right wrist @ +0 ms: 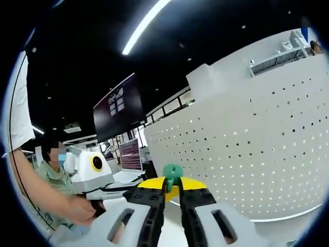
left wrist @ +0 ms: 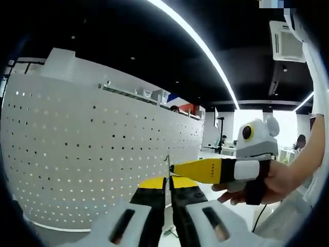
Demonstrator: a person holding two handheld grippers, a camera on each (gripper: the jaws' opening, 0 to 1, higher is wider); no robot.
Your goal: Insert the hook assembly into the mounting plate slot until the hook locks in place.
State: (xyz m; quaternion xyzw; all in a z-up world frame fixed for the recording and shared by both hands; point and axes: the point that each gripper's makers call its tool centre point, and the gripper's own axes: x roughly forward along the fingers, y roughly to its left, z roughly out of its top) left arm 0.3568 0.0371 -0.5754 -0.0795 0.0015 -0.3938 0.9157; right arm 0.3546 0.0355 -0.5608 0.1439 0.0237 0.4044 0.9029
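Note:
The white perforated mounting plate (left wrist: 87, 149) stands upright as a curved wall, on the left of the left gripper view and on the right of the right gripper view (right wrist: 257, 149). My left gripper (left wrist: 167, 181) is shut on a thin metal hook wire (left wrist: 168, 165) that sticks up from its yellow tips. My right gripper (left wrist: 176, 169) comes in from the right and its yellow tip touches that wire. In its own view the right gripper (right wrist: 172, 185) is shut on a small green hook piece (right wrist: 172, 171). The left gripper (right wrist: 128, 192) meets it from the left. Both tips hover in front of the plate, apart from it.
A hand (left wrist: 272, 182) holds the right gripper. A person (right wrist: 51, 175) is at the left with monitors (right wrist: 130, 154) and a dark wall screen (right wrist: 119, 105) behind. Long ceiling lights (left wrist: 200, 46) run overhead. The plate's lower edge (right wrist: 277, 218) meets a pale floor.

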